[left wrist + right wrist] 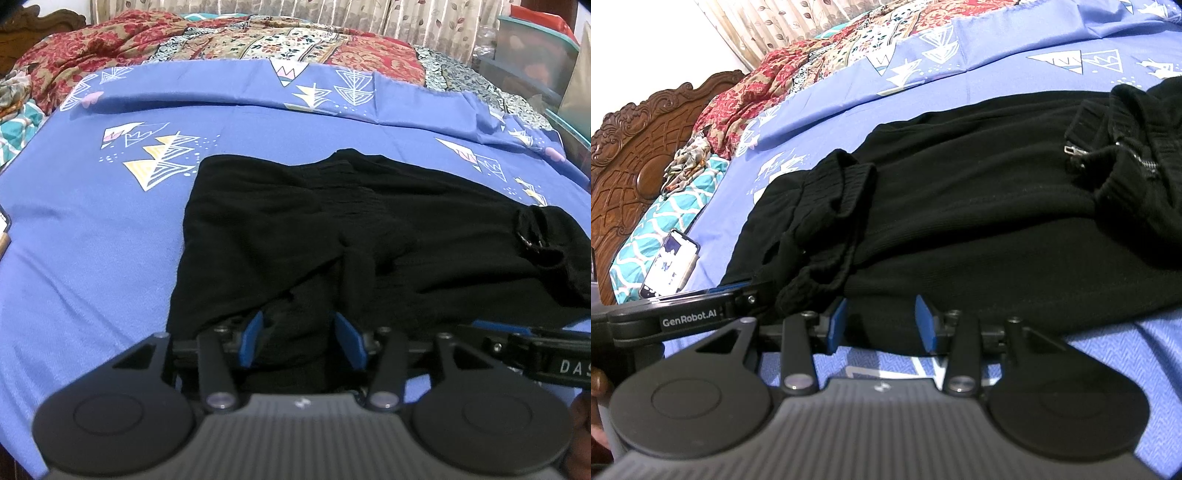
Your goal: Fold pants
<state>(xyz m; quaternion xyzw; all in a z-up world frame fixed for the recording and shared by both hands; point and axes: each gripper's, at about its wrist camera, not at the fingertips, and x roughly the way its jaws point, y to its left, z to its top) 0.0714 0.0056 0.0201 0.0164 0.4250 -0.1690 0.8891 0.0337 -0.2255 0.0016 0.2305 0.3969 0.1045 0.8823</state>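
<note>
Black pants (332, 229) lie folded mid-bed on a blue sheet (92, 240), bare cloth far and left; left gripper (301, 338) and right gripper (881, 321) straddle the near hem, fingers parted, grip unclear against dark fabric.

Home bedroom: bed (92, 240), carved headboard (631, 147).

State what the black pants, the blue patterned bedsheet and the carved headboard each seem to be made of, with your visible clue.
Black pants: soft matte knit fabric, judging by ribbed cuffs.
Blue patterned bedsheet: smooth woven cloth, probably cotton; fine weave shows.
Carved headboard: glossy brown wood, apparently varnished.
</note>
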